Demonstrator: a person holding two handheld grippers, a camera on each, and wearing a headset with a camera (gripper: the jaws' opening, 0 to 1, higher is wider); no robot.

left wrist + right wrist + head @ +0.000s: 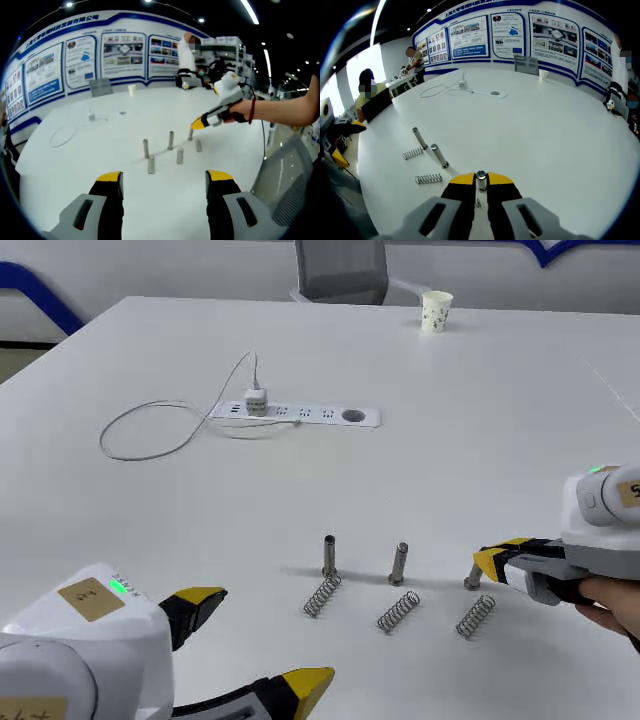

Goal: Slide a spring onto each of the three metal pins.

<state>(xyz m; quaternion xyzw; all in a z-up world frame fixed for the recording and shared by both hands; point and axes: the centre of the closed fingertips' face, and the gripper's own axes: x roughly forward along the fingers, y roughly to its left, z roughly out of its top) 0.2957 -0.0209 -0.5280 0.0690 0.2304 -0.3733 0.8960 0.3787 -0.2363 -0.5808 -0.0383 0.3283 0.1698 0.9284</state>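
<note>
Three metal pins stand in a row on the white table: left pin, middle pin and right pin. In front of each lies a loose spring: left spring, middle spring, right spring. My right gripper comes in from the right, and its yellow tips are shut on the right pin. The right spring lies just under its jaws. My left gripper stands open at the lower left, a short way in front of the left pin, with nothing in it.
A white power strip with a plugged-in charger and a looped cable lies further back. A paper cup stands near the far edge, with a grey chair behind it. People are at desks beyond the table.
</note>
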